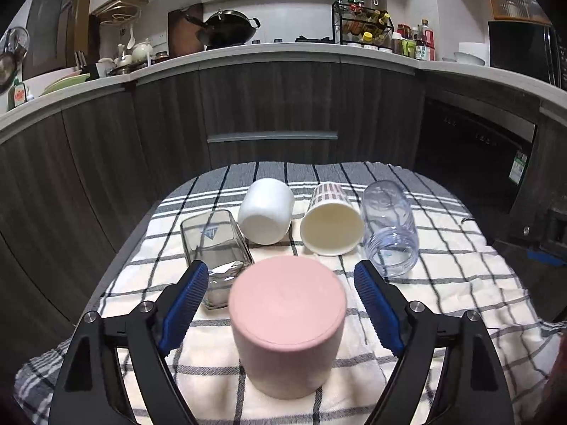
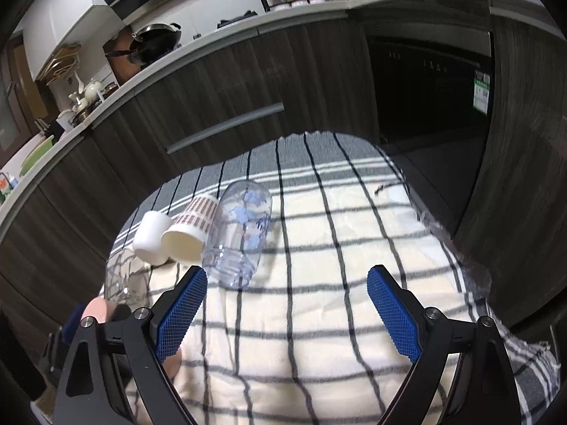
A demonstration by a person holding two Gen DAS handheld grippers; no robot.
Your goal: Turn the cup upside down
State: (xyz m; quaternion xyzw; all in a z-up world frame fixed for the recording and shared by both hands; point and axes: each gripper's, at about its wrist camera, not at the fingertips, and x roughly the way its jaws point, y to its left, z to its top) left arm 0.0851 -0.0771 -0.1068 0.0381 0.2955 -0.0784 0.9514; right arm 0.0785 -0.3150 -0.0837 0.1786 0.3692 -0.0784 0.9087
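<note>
A pink cup [image 1: 287, 322] stands upside down on the checked cloth [image 1: 443, 301], its flat base facing up. My left gripper [image 1: 280, 301] is open, its blue pads on either side of the cup with a gap on both sides. Behind it lie a square clear glass [image 1: 216, 248], a white cup [image 1: 265, 210], a cream paper cup [image 1: 331, 223] and a clear plastic cup [image 1: 389, 226], all on their sides. My right gripper [image 2: 287, 304] is open and empty above bare cloth [image 2: 336, 248]. The pink cup [image 2: 97, 310] shows at that view's left edge, mostly hidden.
The cloth covers a small table with edges close on the left and far side. Dark kitchen cabinets [image 1: 269, 99] stand behind it, with a counter [image 1: 283, 49] holding a wok, bottles and dishes. A dark appliance [image 1: 471, 148] is at the right.
</note>
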